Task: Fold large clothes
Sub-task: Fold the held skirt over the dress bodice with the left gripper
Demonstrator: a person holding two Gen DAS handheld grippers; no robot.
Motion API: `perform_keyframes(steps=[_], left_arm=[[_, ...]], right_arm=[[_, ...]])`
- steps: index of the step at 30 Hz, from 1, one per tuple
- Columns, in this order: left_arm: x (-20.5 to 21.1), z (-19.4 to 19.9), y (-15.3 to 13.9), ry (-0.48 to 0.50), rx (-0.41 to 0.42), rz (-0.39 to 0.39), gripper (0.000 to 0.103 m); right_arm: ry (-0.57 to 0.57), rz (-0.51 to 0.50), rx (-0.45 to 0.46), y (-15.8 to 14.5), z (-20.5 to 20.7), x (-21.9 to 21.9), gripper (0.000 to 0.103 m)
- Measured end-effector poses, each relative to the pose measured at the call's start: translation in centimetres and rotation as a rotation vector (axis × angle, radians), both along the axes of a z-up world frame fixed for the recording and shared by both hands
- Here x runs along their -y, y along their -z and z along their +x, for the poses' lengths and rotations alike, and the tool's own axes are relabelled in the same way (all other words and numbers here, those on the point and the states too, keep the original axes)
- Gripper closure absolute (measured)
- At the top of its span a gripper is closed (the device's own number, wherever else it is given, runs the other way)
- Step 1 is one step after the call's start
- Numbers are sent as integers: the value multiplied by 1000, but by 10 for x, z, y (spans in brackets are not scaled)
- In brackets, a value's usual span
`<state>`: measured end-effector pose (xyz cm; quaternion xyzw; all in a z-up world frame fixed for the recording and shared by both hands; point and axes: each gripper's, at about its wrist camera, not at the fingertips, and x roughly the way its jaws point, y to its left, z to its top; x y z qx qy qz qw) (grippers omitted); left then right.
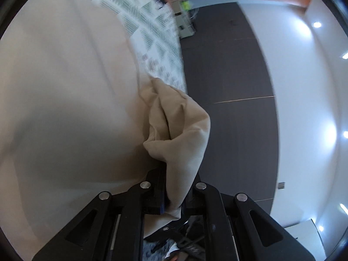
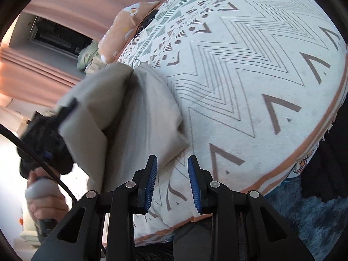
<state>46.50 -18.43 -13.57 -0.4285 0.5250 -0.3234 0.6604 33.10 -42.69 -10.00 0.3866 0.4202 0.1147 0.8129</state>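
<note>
On my left wrist camera the left gripper (image 1: 174, 187) is clamped on a bunched corner of the beige garment (image 1: 176, 128); the cloth is pinched between the two black fingers and bulges out ahead of them in a crumpled fold, while the rest of the same fabric spreads wide and fairly smooth across the left half of that view. Past its edge I see a strip of the patterned bedspread (image 1: 156, 43), then a dark wood-grain panel (image 1: 228, 108) and a white surface with bright spot lights. I can read no brand, label or writing on the garment from here; everything is soft with motion blur. On my right wrist camera the right gripper (image 2: 173, 180) stands partly open with nothing between its blue ribbed pads (image 2: 151, 184), poised over the bedspread (image 2: 250, 76), which carries grey zigzag lines, brown chevrons and an orange border. The garment (image 2: 130, 119) hangs at the left of this view, draped from the other gripper (image 2: 47, 139) down onto the bed, its lower corner just beside my right gripper's left finger. A hand (image 2: 45, 202) grips the handle below that other gripper, with a black cable running past it. Peach curtains (image 2: 43, 76) fill the background, and a peach pillow (image 2: 130, 19) lies at the far end of the bed. At the bed's right edge a small printed figure with some letters shows, too small to read.
</note>
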Motion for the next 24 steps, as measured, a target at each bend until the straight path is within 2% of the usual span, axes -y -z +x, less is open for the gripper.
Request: perform_keyframes(steps=[1, 2, 3, 4, 5, 6, 11, 17, 24], left_arm=[[1, -1, 5, 11, -24, 18, 89], [2, -3, 8, 19, -39, 35, 80], [2, -5, 10, 24, -49, 46, 72], [1, -7, 10, 21, -44, 45, 47], [-1, -9, 7, 17, -33, 46, 10], [-4, -12, 3, 10, -13, 47, 0], [-30, -23, -12, -31, 37, 84, 0], [-90, -44, -27, -122, 96, 198, 0], [-160, -62, -17, -239, 95, 304, 0]], right_arm=[[3, 12, -1, 1, 0, 3, 76], [5, 16, 2, -3, -6, 7, 76], [8, 14, 7, -4, -7, 9, 71], [12, 11, 14, -7, -8, 10, 56], [17, 10, 26, -9, -9, 10, 45], [21, 11, 38, -12, -11, 9, 29], [-10, 26, 86, -18, -3, 4, 28], [-51, 1, 84, -16, 17, -14, 28], [-28, -41, 41, -11, 45, -24, 30]])
